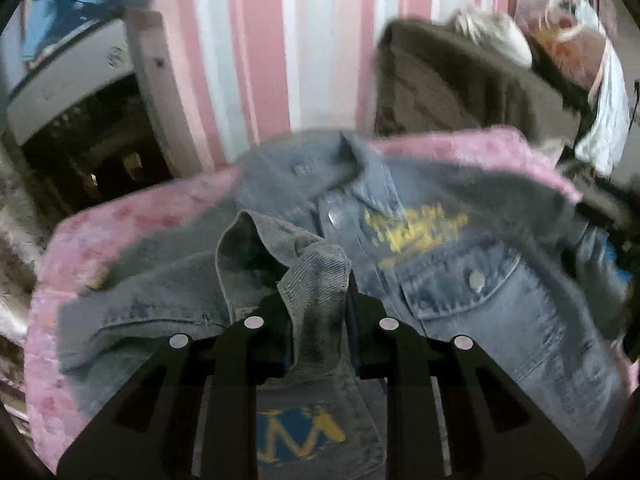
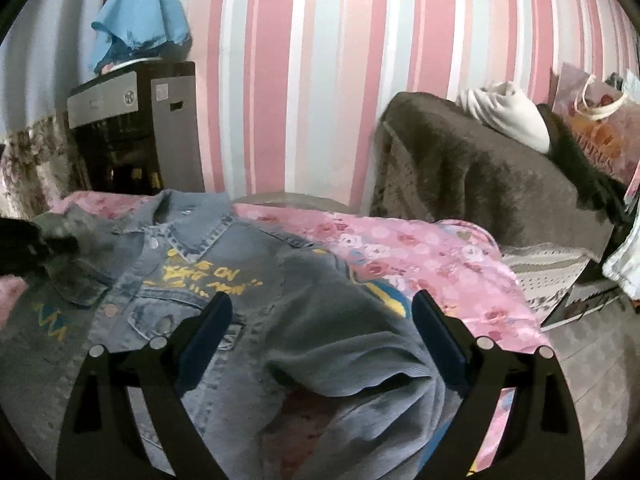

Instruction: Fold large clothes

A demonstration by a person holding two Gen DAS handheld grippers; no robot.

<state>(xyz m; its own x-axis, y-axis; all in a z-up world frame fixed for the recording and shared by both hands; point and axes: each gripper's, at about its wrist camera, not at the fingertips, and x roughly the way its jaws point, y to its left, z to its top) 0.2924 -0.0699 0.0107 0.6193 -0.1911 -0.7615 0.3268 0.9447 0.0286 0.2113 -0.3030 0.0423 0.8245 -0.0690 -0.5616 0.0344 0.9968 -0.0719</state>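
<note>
A faded blue denim jacket with yellow lettering (image 2: 224, 280) lies mid-frame on the pink floral bedspread (image 2: 420, 256), the left gripper (image 1: 316, 300) pinching its cuff narrowly, the right gripper (image 2: 320, 312) gaping wide above a sleeve; carry the cuff flat across the chest, I judge.

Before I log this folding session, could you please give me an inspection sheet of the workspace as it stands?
Surface: pink floral bedspread, jacket spread on it.
Job's things: denim jacket, front up, yellow lettering on the chest; one sleeve folded across it.
Clutter: white bundle and printed bag on the brown blanket.
Grippers: left tongs shut on a bunched piece of denim; right tongs open over the folded sleeve.
Cables: nothing seen.
Surroundings: pink striped wall; grey appliance with a blue cloth on top.
</note>
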